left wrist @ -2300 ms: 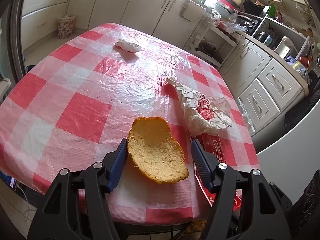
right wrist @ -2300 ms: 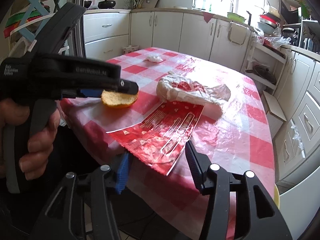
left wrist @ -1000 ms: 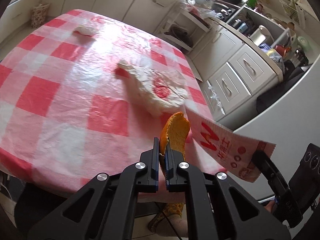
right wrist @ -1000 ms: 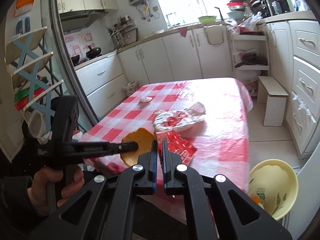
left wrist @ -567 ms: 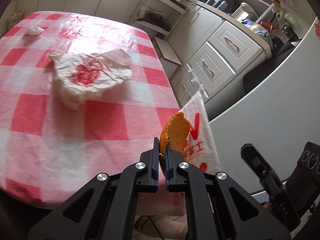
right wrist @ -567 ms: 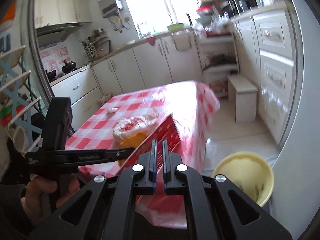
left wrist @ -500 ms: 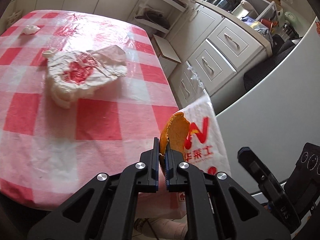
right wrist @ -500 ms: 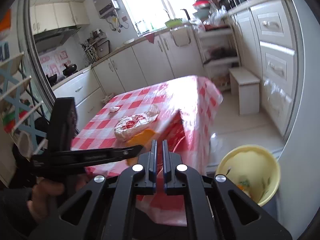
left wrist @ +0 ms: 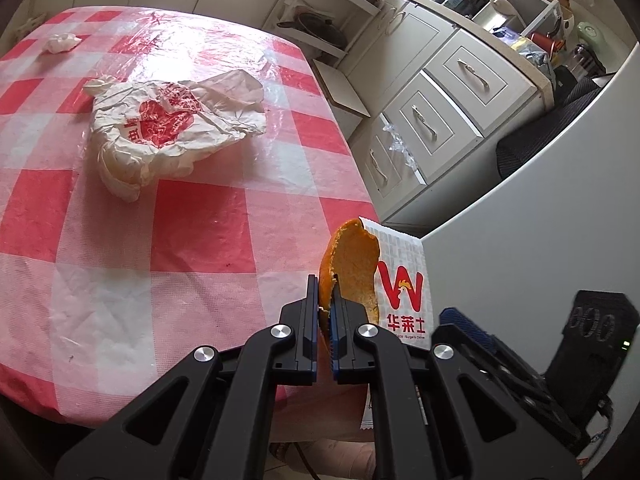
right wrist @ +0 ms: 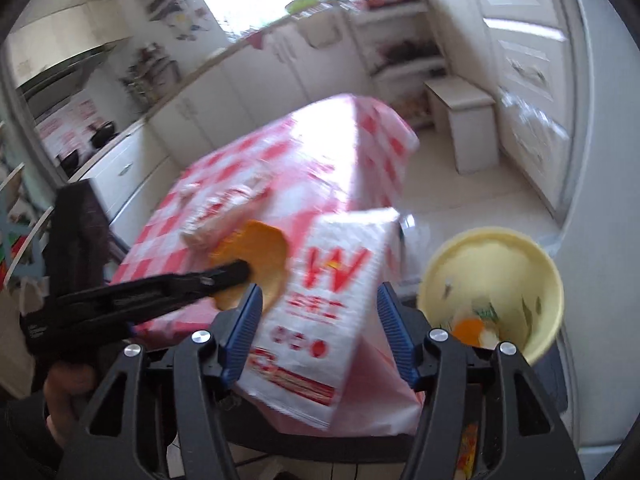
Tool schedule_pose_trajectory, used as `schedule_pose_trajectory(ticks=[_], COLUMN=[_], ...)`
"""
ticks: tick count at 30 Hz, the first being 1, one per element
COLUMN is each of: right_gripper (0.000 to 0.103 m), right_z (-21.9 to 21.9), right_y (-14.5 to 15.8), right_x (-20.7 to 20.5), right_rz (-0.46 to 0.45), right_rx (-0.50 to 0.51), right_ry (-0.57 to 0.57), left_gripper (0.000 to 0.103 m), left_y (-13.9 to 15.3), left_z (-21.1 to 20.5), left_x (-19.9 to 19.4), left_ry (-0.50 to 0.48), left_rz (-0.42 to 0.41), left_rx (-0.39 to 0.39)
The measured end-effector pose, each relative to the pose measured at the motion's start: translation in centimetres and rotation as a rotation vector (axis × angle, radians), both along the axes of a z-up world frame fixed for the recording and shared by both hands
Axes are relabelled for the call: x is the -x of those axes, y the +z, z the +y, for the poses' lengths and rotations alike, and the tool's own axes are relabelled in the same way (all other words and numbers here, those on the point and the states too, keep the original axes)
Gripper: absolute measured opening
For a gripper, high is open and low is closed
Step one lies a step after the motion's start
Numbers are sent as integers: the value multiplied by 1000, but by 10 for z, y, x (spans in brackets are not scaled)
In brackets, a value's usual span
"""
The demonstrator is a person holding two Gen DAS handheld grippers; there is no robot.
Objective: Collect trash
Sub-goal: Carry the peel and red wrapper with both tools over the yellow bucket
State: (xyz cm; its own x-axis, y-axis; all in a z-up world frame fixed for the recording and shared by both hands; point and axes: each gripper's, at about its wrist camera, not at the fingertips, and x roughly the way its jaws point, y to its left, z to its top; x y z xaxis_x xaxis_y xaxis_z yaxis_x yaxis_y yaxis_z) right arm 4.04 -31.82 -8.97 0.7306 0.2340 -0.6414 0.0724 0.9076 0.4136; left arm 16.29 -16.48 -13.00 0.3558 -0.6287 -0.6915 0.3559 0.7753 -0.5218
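Right wrist view: the right gripper fingers have just sprung apart, releasing the paper bag toward the bin; the left gripper stays clenched on the bun.

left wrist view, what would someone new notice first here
The orange bun half pinched upright in the shut left gripper, off the checked table's edge. Right behind it hangs the white paper bag with a red W. A crumpled wrapper lies mid-table.
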Motion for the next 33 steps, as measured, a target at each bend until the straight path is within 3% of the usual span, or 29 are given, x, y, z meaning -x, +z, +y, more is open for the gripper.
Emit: schedule_pose_trajectory(ticks=[3, 5, 8, 9, 12, 22, 33], right_gripper=[58, 52, 26, 12, 6, 2, 2], right_z=[-5, -2, 8, 11, 16, 4, -51], right_y=[-8, -6, 0, 1, 3, 16, 12], right_x=[-1, -2, -1, 0, -2, 7, 11], right_rz=[22, 11, -9, -13, -20, -89, -79], right_rx=[-51, -31, 13, 27, 42, 77, 110], right_ry=[0, 11, 51, 66, 86, 19, -217], left_gripper=[4, 4, 4, 4, 4, 4, 4], left_y=[-2, -2, -1, -1, -1, 6, 17], left_z=[-4, -6, -9, -9, -12, -15, -58], left_x=[2, 3, 4, 5, 5, 4, -1], left_ry=[-18, -27, -37, -40, -44, -38, -93], left_rz=[2, 3, 2, 2, 1, 9, 0], left_rx=[0, 1, -1, 0, -5, 23, 55])
